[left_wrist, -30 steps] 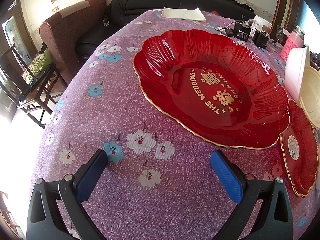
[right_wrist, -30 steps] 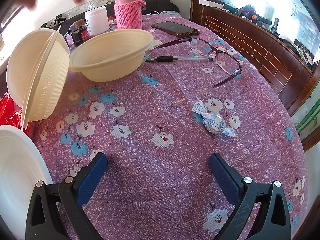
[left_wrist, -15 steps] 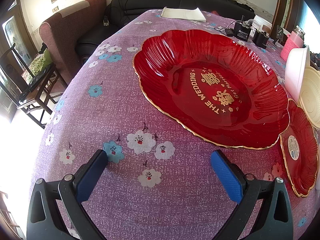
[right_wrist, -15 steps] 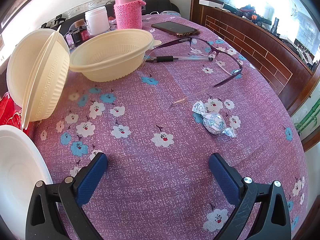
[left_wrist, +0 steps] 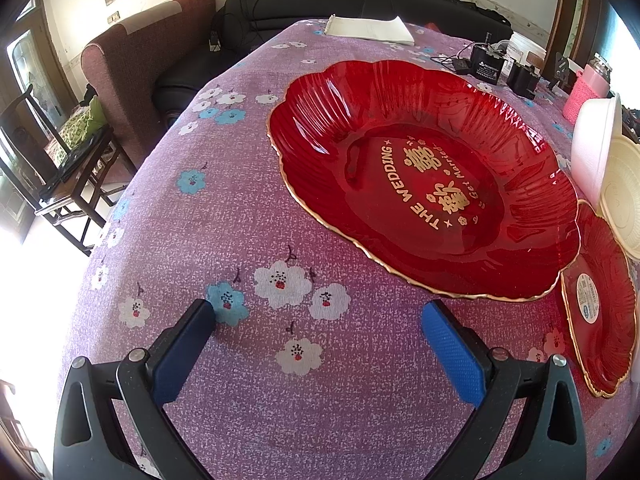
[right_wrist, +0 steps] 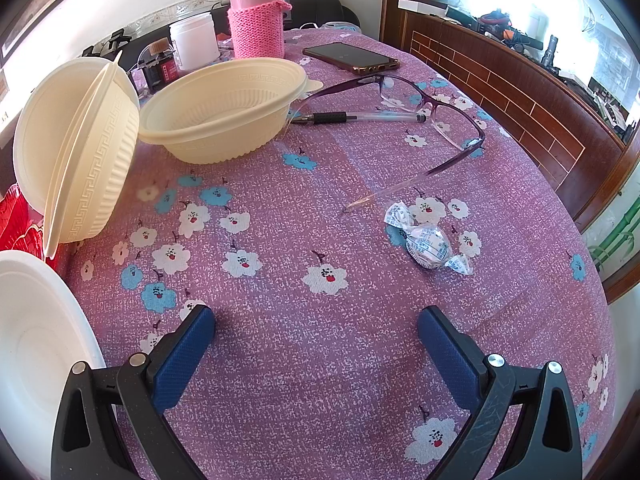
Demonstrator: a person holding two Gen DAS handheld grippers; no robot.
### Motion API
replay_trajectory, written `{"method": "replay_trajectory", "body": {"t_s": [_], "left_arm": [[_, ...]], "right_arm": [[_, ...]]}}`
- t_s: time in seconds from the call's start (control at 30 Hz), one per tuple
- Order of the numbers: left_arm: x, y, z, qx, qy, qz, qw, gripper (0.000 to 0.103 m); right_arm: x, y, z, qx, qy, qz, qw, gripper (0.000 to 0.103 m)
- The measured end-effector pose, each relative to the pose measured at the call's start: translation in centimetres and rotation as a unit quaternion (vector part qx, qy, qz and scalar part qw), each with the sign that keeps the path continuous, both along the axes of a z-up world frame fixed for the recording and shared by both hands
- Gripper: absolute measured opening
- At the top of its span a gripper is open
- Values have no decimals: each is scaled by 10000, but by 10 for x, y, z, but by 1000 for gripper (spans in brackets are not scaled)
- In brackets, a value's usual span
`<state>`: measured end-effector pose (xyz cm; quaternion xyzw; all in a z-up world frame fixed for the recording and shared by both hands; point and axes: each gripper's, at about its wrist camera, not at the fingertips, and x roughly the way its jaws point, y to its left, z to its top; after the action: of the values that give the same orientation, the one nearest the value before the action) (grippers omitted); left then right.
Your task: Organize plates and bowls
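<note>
A big red scalloped plate (left_wrist: 340,120) with gold lettering lies on the purple flowered tablecloth, just ahead of my left gripper (left_wrist: 316,312), which is open and holds nothing. A small red plate (left_wrist: 612,308) lies to its right, with a white bowl (left_wrist: 592,152) and a cream bowl (left_wrist: 624,196) behind. In the right wrist view a cream bowl (right_wrist: 220,112) sits upright, another cream bowl (right_wrist: 80,152) stands on its edge at the left, and a white bowl (right_wrist: 36,340) fills the lower left. My right gripper (right_wrist: 316,320) is open over bare cloth.
Glasses (right_wrist: 432,112), a pen (right_wrist: 360,117), a phone (right_wrist: 350,56), a wrapped candy (right_wrist: 428,240), a pink-sleeved flask (right_wrist: 256,20) and a white jar (right_wrist: 194,42) lie beyond the bowls. Folded paper (left_wrist: 368,30) and black chargers (left_wrist: 486,66) sit at the far end. The table edge drops off left toward a chair (left_wrist: 60,168).
A hand seen at the top left of the right wrist view one second ago has left the frame. Neither gripper has moved.
</note>
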<state>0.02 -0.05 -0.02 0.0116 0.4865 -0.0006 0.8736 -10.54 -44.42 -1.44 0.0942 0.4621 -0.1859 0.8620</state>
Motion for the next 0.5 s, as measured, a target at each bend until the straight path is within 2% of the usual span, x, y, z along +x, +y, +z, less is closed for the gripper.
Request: {"method": "replay_trajectory", "body": {"t_s": [0.13,0.23,0.37,0.5], "left_arm": [[4,-4,-1,11,-85,237,9997,103],[5,-4,0,3,-82,252,9996,103],[5,-2,1,0,-86,256,9996,103],[5,-2,1,3,-86,256,9996,103]], "right_arm": [[0,0,0,0,0,31,10000,102],[-1,-2,1,38,-5,429,9991,102],[-11,-9,2,167,58,630,9979,102],[-36,-17,17,250,-305,648,9971,102]]}}
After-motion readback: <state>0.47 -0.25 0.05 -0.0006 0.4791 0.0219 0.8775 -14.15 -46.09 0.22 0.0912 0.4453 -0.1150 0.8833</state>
